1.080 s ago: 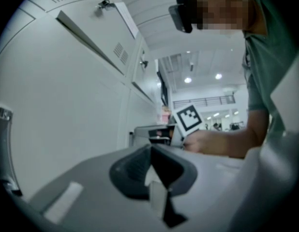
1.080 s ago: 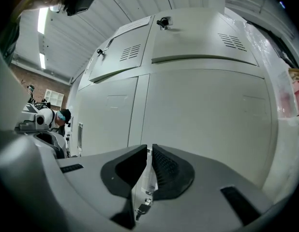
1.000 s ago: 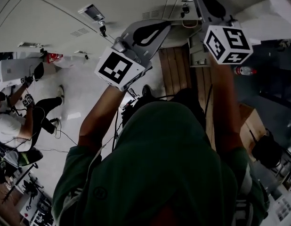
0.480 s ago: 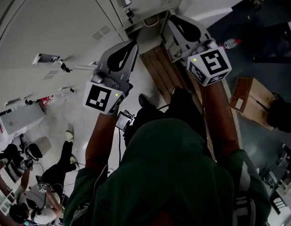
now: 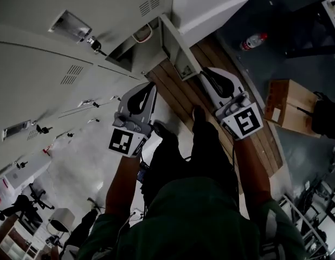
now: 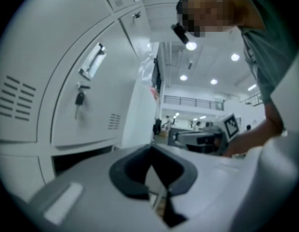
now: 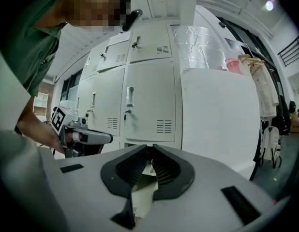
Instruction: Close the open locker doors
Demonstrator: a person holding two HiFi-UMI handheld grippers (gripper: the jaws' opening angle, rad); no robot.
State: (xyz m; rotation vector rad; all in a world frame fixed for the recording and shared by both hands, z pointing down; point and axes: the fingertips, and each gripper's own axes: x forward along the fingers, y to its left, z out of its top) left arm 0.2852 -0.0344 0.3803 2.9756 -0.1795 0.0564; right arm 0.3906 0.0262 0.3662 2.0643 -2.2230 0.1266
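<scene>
Both grippers were held low in front of the bank of white lockers (image 5: 59, 91), side by side and pointing at its foot. The left gripper (image 5: 148, 89) had its fingers (image 6: 130, 170) brought together at the tips with nothing between them. The right gripper (image 5: 208, 76) looked the same in its own view, its ribbed fingers (image 7: 166, 170) meeting at the far end and gripping nothing. Neither gripper touched a locker.

In the head view a dark open compartment (image 5: 132, 50) sat at the bottom of the bank, just beyond the left gripper. A narrow grey panel (image 5: 175, 50) ran from it toward the person, seen edge-on between the two grippers. It looked like the open locker door, though I could not tell for certain. The left gripper view showed a closed door (image 6: 91, 115) directly above that dark opening, carrying a handle (image 6: 91, 61) and a hanging key (image 6: 80, 99). In the right gripper view more closed doors with vent slots stood ahead, and the left gripper showed at the left.

Wooden planks (image 5: 173, 91) lay under the far ends of the grippers. On the dark floor to the right a bottle (image 5: 253, 40) lay far off. A cardboard box (image 5: 287, 104) stood near the right gripper's marker cube.
</scene>
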